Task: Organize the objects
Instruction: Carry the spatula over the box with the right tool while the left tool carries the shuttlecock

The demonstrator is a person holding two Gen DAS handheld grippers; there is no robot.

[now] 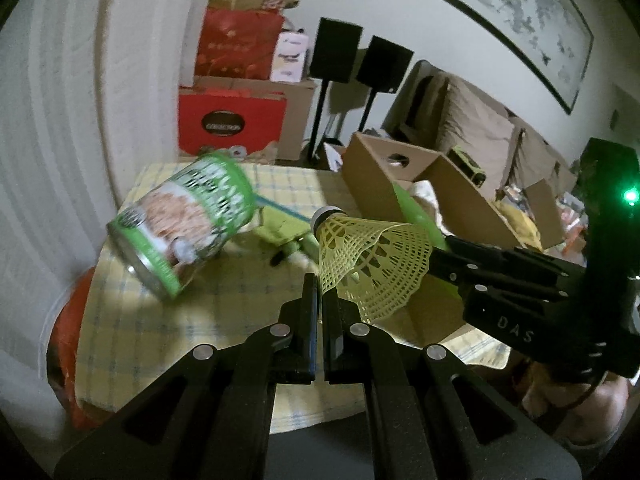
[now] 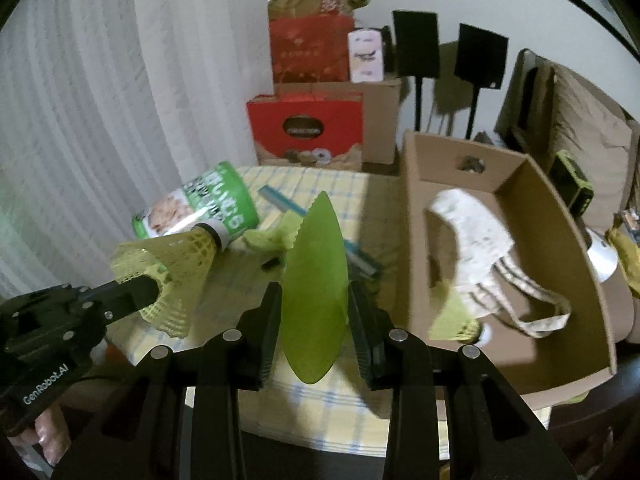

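Observation:
My left gripper [image 1: 320,284] is shut on the skirt of a yellow shuttlecock [image 1: 372,256], held above the table; it also shows in the right wrist view [image 2: 172,276]. My right gripper [image 2: 314,300] is shut on a green leaf-shaped plastic piece [image 2: 314,292], upright between its fingers. A green-labelled can [image 1: 184,224] lies on its side on the yellow checked tablecloth [image 1: 160,320], also in the right wrist view [image 2: 196,208]. An open cardboard box [image 2: 576,264] at the right holds a white cloth bag [image 2: 476,240] and another shuttlecock [image 2: 460,320].
A blue comb [image 2: 320,232] and a crumpled yellow-green item [image 2: 272,236] lie on the table behind the leaf. Red gift boxes [image 2: 308,128] and two black speakers on stands [image 2: 416,44] stand by the wall. A curtain [image 2: 100,100] hangs at left.

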